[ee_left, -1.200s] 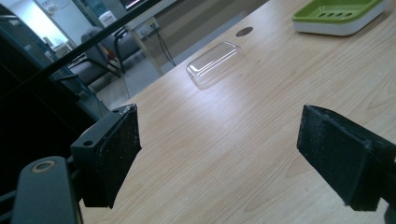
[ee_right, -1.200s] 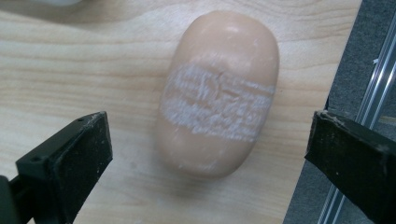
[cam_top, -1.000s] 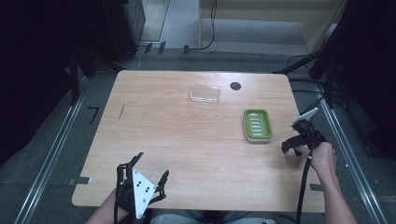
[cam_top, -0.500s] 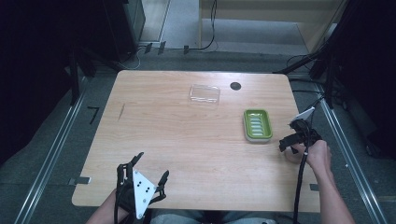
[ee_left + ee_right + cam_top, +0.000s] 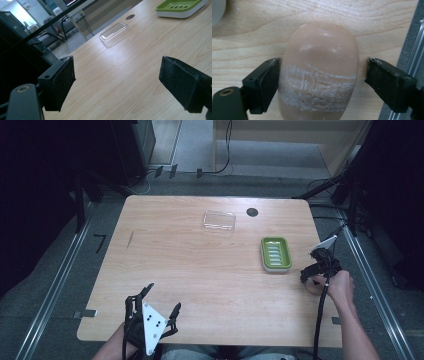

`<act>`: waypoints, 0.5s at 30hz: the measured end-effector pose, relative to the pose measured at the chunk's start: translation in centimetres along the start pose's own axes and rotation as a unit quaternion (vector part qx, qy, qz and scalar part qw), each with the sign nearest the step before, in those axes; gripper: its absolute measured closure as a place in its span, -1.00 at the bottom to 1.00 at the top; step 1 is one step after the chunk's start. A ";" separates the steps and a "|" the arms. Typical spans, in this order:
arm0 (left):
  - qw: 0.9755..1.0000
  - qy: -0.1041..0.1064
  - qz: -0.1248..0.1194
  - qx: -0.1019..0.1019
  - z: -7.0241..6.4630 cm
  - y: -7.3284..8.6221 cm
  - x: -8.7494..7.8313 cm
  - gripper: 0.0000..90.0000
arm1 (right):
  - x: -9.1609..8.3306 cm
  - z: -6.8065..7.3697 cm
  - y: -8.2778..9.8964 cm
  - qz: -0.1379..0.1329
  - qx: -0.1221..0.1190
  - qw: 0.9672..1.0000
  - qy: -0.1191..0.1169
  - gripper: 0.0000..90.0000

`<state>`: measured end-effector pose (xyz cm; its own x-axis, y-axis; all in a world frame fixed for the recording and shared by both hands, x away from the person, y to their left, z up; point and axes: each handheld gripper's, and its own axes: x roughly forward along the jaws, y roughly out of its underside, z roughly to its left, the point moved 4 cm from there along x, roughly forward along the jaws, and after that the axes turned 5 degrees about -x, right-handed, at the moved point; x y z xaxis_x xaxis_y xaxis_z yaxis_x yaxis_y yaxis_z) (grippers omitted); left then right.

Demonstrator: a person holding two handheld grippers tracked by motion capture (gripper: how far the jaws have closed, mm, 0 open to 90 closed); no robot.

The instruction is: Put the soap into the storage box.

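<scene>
Your right gripper has just been closing around the soap bar at the right edge of the worktop; one pad touches, one stands apart. Your left gripper hangs wide open, so the grasp looks nearly complete.

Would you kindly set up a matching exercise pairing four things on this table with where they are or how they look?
Things:
1. soap bar
2. soap dish
3. clear lid
4. left gripper

Descriptions:
A. green, ridged inside
B. jaws wide apart over bare wood
C. see-through, near the table's far edge
D. tan, between the right gripper's jaws

Pairs: 1-D, 2-A, 3-C, 4-B
</scene>
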<state>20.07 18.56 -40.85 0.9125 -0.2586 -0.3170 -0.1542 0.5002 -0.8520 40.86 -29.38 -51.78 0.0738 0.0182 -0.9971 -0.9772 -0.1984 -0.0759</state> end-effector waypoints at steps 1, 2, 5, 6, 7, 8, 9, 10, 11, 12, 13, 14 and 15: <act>1.000 0.000 0.000 0.000 0.0 0.0 0.0 -0.69 | 0.0 0.0 0.0 0.000 0.002 1.000 0.000 -0.68; 1.000 0.000 0.000 -0.001 0.0 0.0 0.0 -0.69 | 0.0 0.1 0.1 0.000 0.001 1.000 0.001 -0.66; 1.000 -0.001 0.000 0.000 0.0 0.0 -0.1 -0.69 | -0.1 0.3 0.1 0.002 0.002 1.000 0.004 -0.65; 1.000 -0.001 0.000 0.001 0.0 0.0 -0.1 -0.69 | -0.1 0.4 0.1 0.002 0.003 1.000 0.004 -0.64; 1.000 -0.001 0.000 0.000 0.0 0.0 -0.1 -0.69 | -0.1 0.4 0.1 0.002 0.000 1.000 0.005 -0.63; 1.000 -0.001 0.000 0.000 0.0 0.0 -0.1 -0.69 | -0.2 0.5 0.1 0.003 0.001 1.000 0.005 -0.60; 1.000 -0.001 -0.001 -0.001 0.0 0.0 -0.1 -0.69 | -0.2 0.5 0.1 0.003 0.001 1.000 0.005 -0.60; 1.000 -0.001 -0.001 0.000 0.0 0.0 -0.1 -0.69 | -0.2 0.5 0.1 0.002 0.001 1.000 0.004 -0.58; 1.000 -0.001 -0.001 0.000 0.0 0.0 -0.1 -0.69 | -0.2 0.6 0.1 0.000 0.003 1.000 0.001 -0.55; 1.000 -0.001 -0.001 0.000 0.0 0.0 -0.1 -0.69 | -0.2 0.6 0.1 0.000 0.004 1.000 0.000 -0.53; 1.000 -0.001 -0.001 0.000 0.0 0.0 -0.1 -0.69 | -0.3 0.6 0.1 0.000 0.004 1.000 0.001 -0.49; 1.000 -0.001 -0.001 -0.001 0.0 0.0 -0.1 -0.69 | -0.4 0.6 0.1 -0.004 0.006 1.000 0.002 -0.36; 1.000 -0.001 -0.001 -0.001 0.0 0.0 -0.1 -0.69 | -0.4 0.6 0.1 -0.004 0.006 1.000 0.002 -0.36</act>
<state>20.01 18.61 -40.85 0.9138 -0.2574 -0.3144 -0.1533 0.4982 -0.8534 40.58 -28.83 -51.34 0.0819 0.0164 -0.9965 -0.9790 -0.1860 -0.0835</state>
